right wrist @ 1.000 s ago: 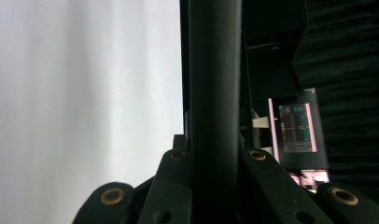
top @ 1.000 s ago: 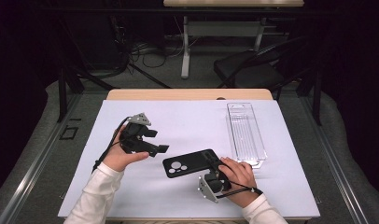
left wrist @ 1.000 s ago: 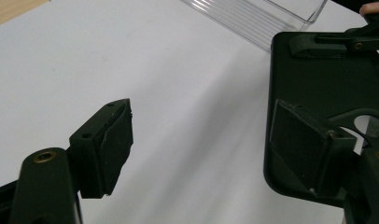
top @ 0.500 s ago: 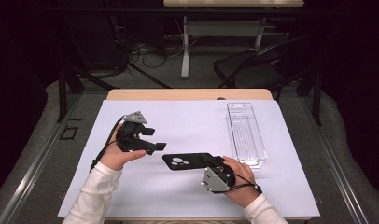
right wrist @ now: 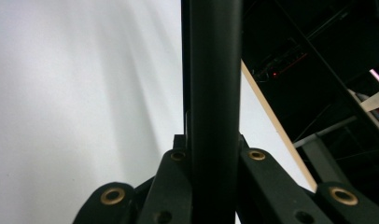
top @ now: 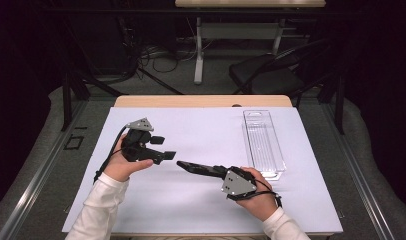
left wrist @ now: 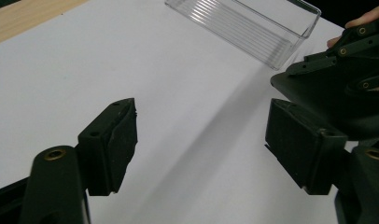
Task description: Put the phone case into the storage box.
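While R tool (top: 218,171) clamps black phone case (top: 198,168) edge-on above worktop (top: 201,210) | L tool (top: 161,148) jaws apart, just been closing, nothing btwn, near case's free end | case: light, thin, prob flexy+slick → grip rim, not flat middle

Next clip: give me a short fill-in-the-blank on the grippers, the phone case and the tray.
1. The right gripper is shut on the black ____.
2. Nothing lies between the fingers of the ____ gripper.
3. The clear plastic tray lies on the person's ____ side of the white table.

Missing words: phone case; left; right.
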Available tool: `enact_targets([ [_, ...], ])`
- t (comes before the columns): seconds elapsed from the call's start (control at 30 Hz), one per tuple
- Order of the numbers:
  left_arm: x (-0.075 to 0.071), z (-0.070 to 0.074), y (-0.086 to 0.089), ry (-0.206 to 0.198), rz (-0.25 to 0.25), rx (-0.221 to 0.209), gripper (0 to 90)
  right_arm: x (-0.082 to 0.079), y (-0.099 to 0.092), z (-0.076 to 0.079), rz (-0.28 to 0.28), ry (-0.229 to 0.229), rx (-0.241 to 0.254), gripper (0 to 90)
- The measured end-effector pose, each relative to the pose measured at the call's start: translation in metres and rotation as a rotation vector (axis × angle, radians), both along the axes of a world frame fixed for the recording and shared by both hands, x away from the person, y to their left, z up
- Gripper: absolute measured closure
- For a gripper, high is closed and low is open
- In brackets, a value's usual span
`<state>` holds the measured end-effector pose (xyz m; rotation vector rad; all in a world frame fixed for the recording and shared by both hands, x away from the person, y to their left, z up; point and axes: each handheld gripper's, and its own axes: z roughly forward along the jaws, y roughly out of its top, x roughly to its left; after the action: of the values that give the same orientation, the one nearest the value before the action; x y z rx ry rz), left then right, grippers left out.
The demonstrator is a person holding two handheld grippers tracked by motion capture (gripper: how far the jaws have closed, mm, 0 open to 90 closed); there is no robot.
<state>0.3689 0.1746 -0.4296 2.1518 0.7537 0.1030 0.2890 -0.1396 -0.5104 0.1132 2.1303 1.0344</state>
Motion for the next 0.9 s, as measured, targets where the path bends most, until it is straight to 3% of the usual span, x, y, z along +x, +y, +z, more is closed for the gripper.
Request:
enact_targets([
  [0.13, -0.001, 0.000, -0.001, 0.011, -0.001, 0.004, 30.8, 0.002, -0.002, 0.000, -0.002, 0.030, 0.031, 87.5],
  [0.43, -0.002, -0.001, -0.003, 0.031, -0.019, 0.008, 34.6, 0.003, -0.004, 0.001, -0.005, 0.036, 0.045, 87.5],
  [0.5, -0.003, 0.000, -0.003, 0.025, -0.035, 0.006, 38.9, 0.003, -0.004, 0.001, -0.006, 0.042, 0.053, 87.5],
  [0.9, -0.005, 0.001, -0.004, -0.023, -0.103, 0.005, 42.2, 0.007, -0.011, 0.003, 0.008, 0.108, 0.144, 87.5],
])
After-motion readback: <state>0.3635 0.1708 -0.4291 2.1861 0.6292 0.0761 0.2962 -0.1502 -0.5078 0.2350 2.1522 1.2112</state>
